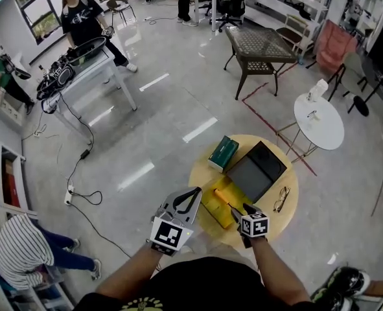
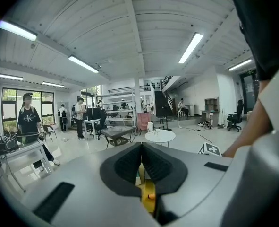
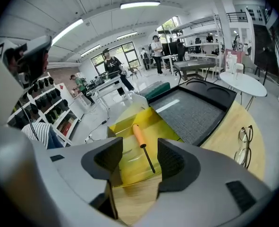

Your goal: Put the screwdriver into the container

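Left gripper (image 2: 140, 149), jaws together, above a sliver of yellow container (image 2: 149, 189), white round table (image 2: 160, 136) beyond

Orange-handled screwdriver (image 3: 139, 138) flat inside the open yellow container (image 3: 135, 167), shaft toward its near edge.

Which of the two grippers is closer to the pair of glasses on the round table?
Right. The right gripper hangs over the near edge of the table, with the glasses just to its right. The left gripper is farther away, on the far side of the yellow container.
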`<state>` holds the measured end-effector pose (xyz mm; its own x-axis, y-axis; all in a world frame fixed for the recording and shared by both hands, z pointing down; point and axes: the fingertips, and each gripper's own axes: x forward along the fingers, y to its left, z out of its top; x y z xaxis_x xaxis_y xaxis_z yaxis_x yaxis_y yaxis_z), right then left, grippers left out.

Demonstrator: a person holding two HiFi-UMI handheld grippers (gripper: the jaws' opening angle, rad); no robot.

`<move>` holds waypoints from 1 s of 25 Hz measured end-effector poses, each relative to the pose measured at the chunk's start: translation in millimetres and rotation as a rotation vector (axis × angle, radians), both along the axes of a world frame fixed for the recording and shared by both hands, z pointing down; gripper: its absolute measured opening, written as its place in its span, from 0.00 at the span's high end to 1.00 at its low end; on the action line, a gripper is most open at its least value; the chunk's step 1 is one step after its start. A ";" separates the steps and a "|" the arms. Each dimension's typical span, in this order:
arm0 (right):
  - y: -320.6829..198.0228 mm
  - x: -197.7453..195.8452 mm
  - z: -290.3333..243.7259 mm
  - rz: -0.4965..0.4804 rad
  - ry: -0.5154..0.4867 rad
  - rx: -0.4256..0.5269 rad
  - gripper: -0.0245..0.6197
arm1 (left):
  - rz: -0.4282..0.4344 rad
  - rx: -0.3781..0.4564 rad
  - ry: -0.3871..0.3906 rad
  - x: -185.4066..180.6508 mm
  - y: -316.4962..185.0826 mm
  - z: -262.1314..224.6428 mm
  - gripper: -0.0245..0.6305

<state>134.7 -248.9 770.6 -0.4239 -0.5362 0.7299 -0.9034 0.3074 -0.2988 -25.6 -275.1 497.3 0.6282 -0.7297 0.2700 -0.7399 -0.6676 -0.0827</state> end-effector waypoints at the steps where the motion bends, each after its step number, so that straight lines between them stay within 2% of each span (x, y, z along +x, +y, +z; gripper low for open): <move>1: 2.6 -1.9 -3.6 -0.001 -0.003 0.004 0.58 | 0.005 -0.002 0.005 -0.8 2.1 -0.8 0.94; 3: 8.8 -7.1 -12.9 -0.012 -0.010 0.016 0.59 | 0.020 -0.007 0.015 -1.7 6.7 -3.7 0.94; 5: 15.6 -11.4 -25.4 -0.027 0.000 0.046 0.63 | 0.034 -0.012 0.024 -3.4 11.9 -6.2 0.94; 8: 23.5 -11.4 -51.4 -0.027 0.054 0.137 0.94 | 0.034 -0.018 0.032 -9.1 20.2 -8.0 0.94; 15: 19.7 -13.7 -101.6 0.018 0.064 0.265 0.94 | 0.040 -0.008 0.043 -18.7 32.8 -11.0 0.94; 20: 27.2 -12.3 -131.6 0.074 0.038 0.305 0.94 | 0.057 0.011 0.046 -28.6 39.2 -20.1 0.94; 25: 39.6 -17.0 -170.6 0.087 0.022 0.360 0.94 | 0.059 0.022 0.053 -39.1 48.6 -26.0 0.94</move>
